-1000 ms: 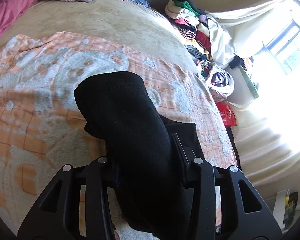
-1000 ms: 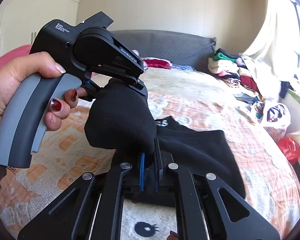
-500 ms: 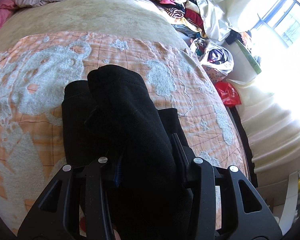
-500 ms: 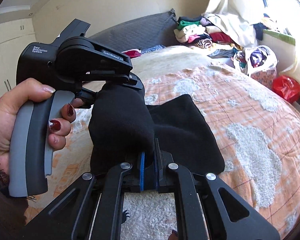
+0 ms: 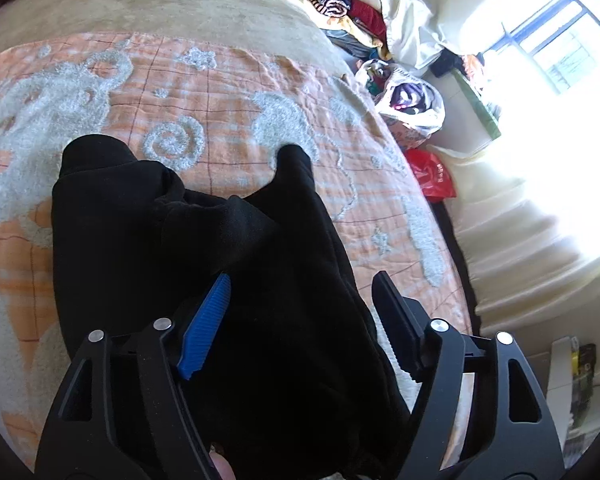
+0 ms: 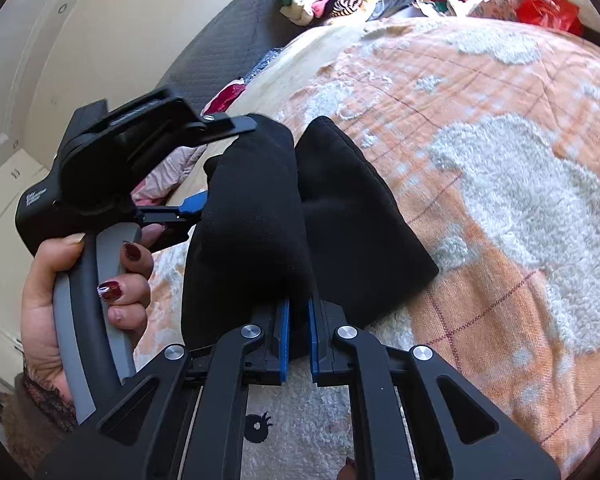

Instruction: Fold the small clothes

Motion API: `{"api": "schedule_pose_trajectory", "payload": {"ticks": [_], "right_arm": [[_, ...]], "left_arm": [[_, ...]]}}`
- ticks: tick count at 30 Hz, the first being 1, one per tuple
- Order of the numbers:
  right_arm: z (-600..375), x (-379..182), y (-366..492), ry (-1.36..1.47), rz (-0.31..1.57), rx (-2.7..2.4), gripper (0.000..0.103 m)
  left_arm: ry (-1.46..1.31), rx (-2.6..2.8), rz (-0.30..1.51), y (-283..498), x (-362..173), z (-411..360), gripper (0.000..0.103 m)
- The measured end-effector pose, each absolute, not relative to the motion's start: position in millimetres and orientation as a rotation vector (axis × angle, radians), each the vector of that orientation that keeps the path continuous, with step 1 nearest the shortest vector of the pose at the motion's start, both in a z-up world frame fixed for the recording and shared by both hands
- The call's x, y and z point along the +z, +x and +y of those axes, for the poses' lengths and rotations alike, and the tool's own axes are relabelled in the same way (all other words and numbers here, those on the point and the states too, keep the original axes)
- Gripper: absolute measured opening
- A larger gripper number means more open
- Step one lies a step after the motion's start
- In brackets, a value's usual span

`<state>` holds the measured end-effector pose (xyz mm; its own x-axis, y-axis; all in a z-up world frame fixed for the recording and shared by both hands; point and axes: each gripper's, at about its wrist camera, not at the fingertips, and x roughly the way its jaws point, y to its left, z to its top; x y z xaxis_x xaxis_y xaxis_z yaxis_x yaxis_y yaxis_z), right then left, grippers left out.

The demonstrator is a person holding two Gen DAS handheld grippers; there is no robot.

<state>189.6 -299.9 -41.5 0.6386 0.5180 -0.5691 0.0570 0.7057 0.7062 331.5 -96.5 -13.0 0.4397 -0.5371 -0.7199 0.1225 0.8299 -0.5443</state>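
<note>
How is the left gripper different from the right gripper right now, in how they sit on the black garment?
The left gripper has its jaws spread and opening, with the black garment loose between them; the right gripper is pinched shut on a fold of it. The left's blue pad stands clear of the cloth; the right's pads press on it. Both hang over the orange blanket.

The black garment (image 5: 260, 280) is soft, matt knit cloth. The orange blanket (image 5: 228, 92) under it is quilted cloth with fluffy, rough white patches. The grippers' frames look like matt black plastic with shiny metal rivets; the blue pad (image 5: 204, 332) is ribbed.
</note>
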Motion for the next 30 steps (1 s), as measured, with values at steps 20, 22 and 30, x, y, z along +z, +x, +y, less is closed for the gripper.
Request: {"api": "schedule_pose_trajectory", "payload": {"ticks": [20, 22, 30], "right_arm": [[-317.0, -28.9, 256.2, 0.646, 0.954, 0.396, 0.069], [-316.9, -36.1, 263.4, 0.642, 0.965, 0.410, 0.057], [-302.0, -29.7, 262.3, 0.741, 0.930, 0.543, 0.025]], "left_arm": [[-0.212, -0.248, 0.938, 232.8, -22.3, -30.9, 0.067], [-0.207, -0.266, 0.946, 231.5, -25.0, -36.6, 0.067], [-0.207, -0.219, 0.944, 237.0, -30.6, -20.5, 0.073]]}}
